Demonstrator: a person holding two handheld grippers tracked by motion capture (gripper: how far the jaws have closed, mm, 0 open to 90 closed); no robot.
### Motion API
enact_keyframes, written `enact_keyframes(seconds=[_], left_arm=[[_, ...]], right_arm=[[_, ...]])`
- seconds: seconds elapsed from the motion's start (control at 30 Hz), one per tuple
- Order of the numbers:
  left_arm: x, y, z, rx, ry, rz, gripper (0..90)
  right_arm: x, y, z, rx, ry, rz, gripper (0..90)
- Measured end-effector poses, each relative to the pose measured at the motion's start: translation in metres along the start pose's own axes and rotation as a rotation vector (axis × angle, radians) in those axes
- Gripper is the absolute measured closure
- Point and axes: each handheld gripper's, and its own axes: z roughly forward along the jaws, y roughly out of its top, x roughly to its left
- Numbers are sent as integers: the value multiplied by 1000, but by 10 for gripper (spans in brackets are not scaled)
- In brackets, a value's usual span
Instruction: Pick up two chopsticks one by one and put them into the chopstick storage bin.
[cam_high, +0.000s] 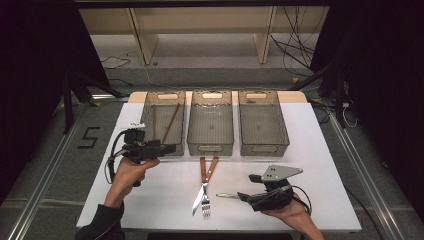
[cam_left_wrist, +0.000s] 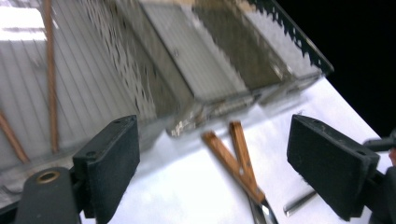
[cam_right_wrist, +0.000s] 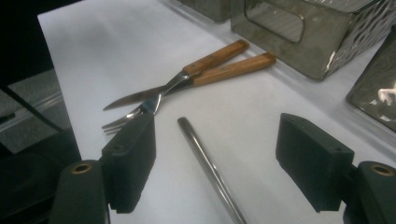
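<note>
Rod (cam_right_wrist: 205, 163) lies between right gripper's (cam_right_wrist: 219, 163) jaws.

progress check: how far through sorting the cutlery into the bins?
Early. Done: two brown sticks, probably chopsticks, lie in the left bin; the middle bin and right bin look empty. In hand: right gripper is open around a metal rod on the table, not yet pressing it. Left gripper is open, holding nothing. Left: rod, knife, fork.

High view looks down; both close gripper views share the crossed knife (cam_left_wrist: 233, 158) and fork (cam_right_wrist: 140, 114).
</note>
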Motion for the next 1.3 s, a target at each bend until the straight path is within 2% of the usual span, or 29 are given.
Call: enact_keyframes(seconds=[0.07,0.13,0.2,0.47,0.6,0.9,1.17,1.23,1.3], left_arm=[[-1,-6,1,-7,-4,14,166],[-2,-11,0,-23,-37,32,164],[-5,-16,-1,-40,-53,53,163],[-9,-37,0,-70,-79,113,162],[-10,-48,1,-92,-69,141,162],[-16,-66,-6,-115,-48,197,161],[-18,-81,-3,-145,-47,225,162],[-18,-84,-3,-147,-36,244,161],[-18,-88,-3,-158,-31,245,158]], right_arm=[[-1,1,1,29,6,-8,309],[-4,2,2,61,17,-8,325],[-7,3,3,94,20,-12,328],[-15,5,8,194,35,-33,354],[-20,5,12,243,52,-35,360],[-21,1,16,284,47,-56,361],[-21,-2,17,311,39,-63,361],[-21,-3,18,320,36,-66,351],[-21,-3,19,325,34,-67,331]])
